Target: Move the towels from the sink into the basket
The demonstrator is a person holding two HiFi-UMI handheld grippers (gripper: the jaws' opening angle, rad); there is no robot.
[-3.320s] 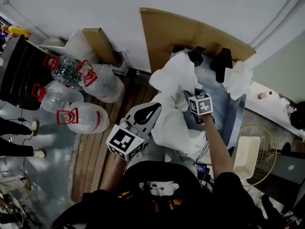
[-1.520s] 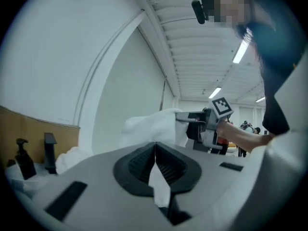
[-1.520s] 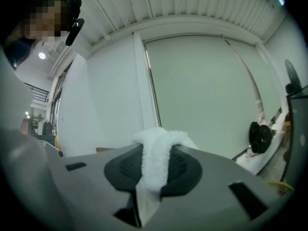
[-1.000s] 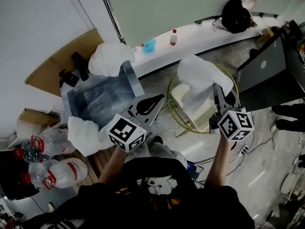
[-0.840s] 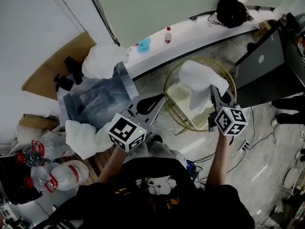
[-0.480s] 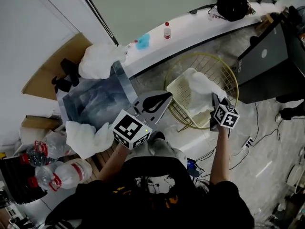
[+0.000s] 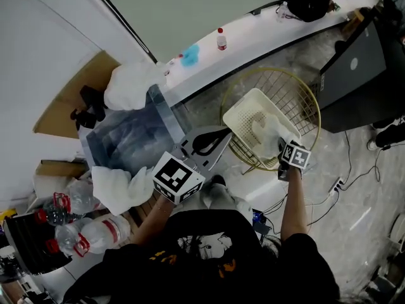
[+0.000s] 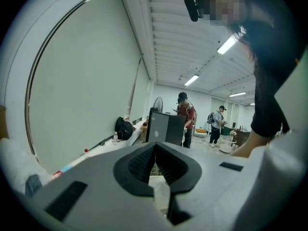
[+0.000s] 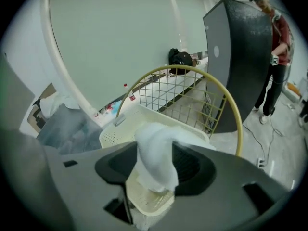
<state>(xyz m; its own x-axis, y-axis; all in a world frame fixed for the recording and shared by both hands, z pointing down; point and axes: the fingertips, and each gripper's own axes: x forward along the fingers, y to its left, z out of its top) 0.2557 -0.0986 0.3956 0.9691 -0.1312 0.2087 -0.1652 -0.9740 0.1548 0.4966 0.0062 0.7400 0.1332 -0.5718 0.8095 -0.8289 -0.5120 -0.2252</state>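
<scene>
My right gripper point(image 7: 283, 147) hangs over the cream basket point(image 7: 243, 114), its jaws opening. A white towel point(image 7: 268, 133) lies slack between them and sags into the basket; in the right gripper view this towel point(image 9: 154, 155) drapes from the gripper point(image 9: 155, 148) over the basket's rim point(image 9: 115, 131). The grey sink point(image 7: 130, 135) is at the left. One white towel point(image 7: 130, 84) is heaped on its far edge and another point(image 7: 119, 185) hangs over its near edge. My left gripper point(image 7: 221, 133) is shut and holds nothing, between sink and basket; its own view shows its tips point(image 8: 155, 146) together.
A round brass wire frame point(image 7: 310, 109) surrounds the basket. A dark cabinet point(image 7: 364, 75) stands to its right and a white ledge point(image 7: 253, 37) with a small bottle behind it. Water jugs point(image 7: 88, 230) lie left of the person. Cables point(image 7: 332, 192) trail on the floor.
My right gripper has come down from above the basket to its near rim, and the towel that hung from it has dropped into the basket. The left gripper has barely moved.
</scene>
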